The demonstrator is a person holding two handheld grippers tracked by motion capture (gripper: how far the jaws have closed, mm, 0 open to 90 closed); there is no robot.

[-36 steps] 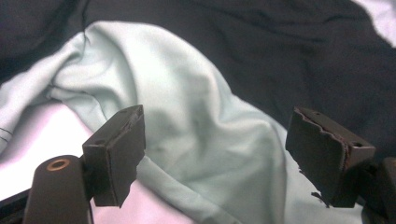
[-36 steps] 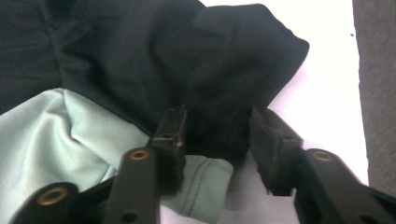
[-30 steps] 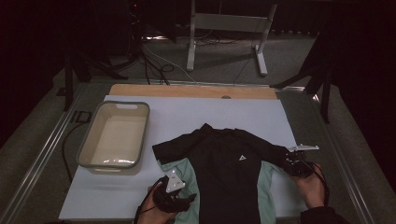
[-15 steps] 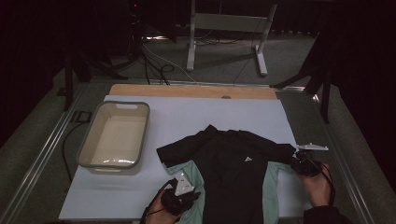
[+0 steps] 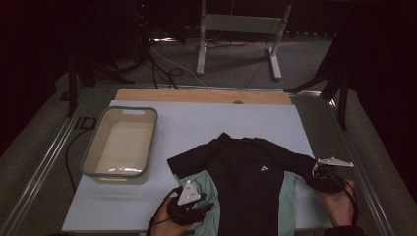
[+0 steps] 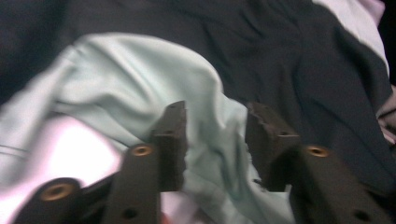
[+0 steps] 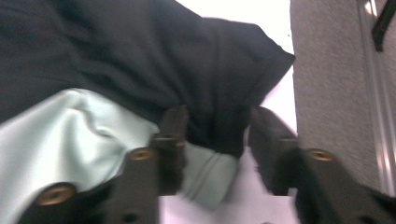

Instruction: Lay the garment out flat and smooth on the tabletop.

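1. The white-topped bench (image 5: 206,130) carried everything; a pale rectangular plastic tub (image 5: 120,142) sat empty toward its left side, well apart from the work.
2. The black short-sleeved jersey with mint-green side panels (image 5: 248,182) lay spread flat on the bench's near half, collar pointing away from the person. It looked like thin, soft knit — light, limp and likely to slump or stretch wherever it was lifted, so a pinch at an edge or seam would probably serve better than one in mid-panel.
3. The left tool (image 6: 215,140) sat over a raised fold of the mint panel, its jaws apart with cloth bunched between them, not yet clamped.
4. The right tool (image 7: 217,140) stood at the right sleeve's hem — jaws apart, straddling the black and mint cuff near the bench edge.
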